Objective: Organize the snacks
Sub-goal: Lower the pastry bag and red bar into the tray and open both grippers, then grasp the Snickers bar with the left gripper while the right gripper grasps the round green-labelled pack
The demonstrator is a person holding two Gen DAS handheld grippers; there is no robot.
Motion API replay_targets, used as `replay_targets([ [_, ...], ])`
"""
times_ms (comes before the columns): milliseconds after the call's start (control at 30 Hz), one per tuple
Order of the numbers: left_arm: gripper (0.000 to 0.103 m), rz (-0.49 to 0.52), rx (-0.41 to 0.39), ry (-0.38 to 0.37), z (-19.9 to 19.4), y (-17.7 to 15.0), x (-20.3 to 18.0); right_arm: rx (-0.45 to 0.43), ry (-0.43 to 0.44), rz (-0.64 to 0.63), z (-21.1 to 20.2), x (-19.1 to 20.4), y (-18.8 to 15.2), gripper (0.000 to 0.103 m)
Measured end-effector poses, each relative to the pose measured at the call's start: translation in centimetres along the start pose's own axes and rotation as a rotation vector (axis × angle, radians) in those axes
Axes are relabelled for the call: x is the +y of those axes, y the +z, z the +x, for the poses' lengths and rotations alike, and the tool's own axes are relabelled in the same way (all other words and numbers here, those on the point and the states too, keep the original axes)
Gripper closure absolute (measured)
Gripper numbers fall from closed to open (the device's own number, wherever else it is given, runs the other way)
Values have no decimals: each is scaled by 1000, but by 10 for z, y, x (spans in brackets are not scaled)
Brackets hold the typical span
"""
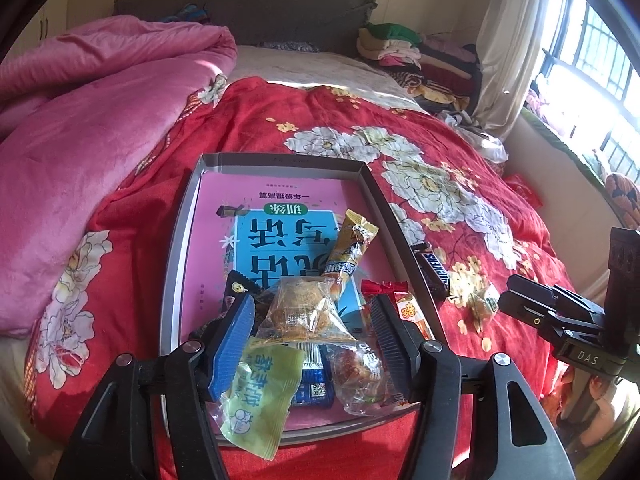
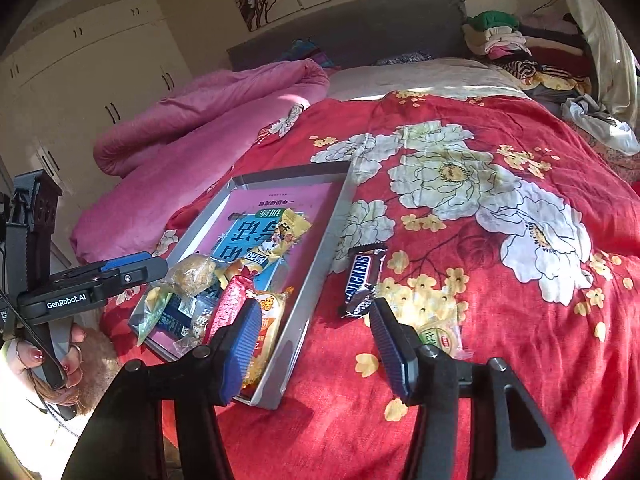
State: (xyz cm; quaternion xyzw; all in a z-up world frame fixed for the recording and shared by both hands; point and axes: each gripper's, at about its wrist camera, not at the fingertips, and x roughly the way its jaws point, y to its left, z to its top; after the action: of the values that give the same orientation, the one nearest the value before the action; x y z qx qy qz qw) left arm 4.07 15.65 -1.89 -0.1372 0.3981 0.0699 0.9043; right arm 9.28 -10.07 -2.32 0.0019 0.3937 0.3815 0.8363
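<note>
Green packet (image 1: 260, 392) sits nearest, hanging over the near edge of the tray (image 1: 178, 240). It could slip off onto the bedspread (image 1: 280, 128) if bumped. Left gripper (image 1: 314, 334) hovers over the snack pile at the tray's near end, jaws spread, nothing pinched; a clear-wrapped cake (image 1: 308, 312) lies between them but the pads don't press it. Right gripper (image 2: 314, 344) is also spread and empty, straddling the tray's right wall, one pad over the orange packet (image 2: 266, 332).

Still outside the tray: Snickers bar (image 2: 362, 280) just off its right edge, and a small clear packet (image 2: 440, 336) on the bedspread near the right gripper.

Risks, as judgement: soft bedding makes the tray tip if a gripper presses its wall; closing from here could catch the wall rather than the bar; slick wrappers can slide out of the pads; the heap at the near end may spill.
</note>
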Motion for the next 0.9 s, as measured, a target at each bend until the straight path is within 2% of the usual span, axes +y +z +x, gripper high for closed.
replay_targets([
  [300, 38, 42, -4, -46, -3, 13, -38, 27, -100, -53, -4, -22, -7, 45],
  [433, 37, 73, 15, -68, 6, 17, -62, 64, -104, -34, 2, -37, -12, 42],
  [667, 36, 132, 100, -98, 37, 23, -107, 118, -118, -30, 17, -52, -21, 41],
  [900, 36, 153, 186, -73, 76, 30, -133, 144, -125, -44, 34, -59, -25, 41],
])
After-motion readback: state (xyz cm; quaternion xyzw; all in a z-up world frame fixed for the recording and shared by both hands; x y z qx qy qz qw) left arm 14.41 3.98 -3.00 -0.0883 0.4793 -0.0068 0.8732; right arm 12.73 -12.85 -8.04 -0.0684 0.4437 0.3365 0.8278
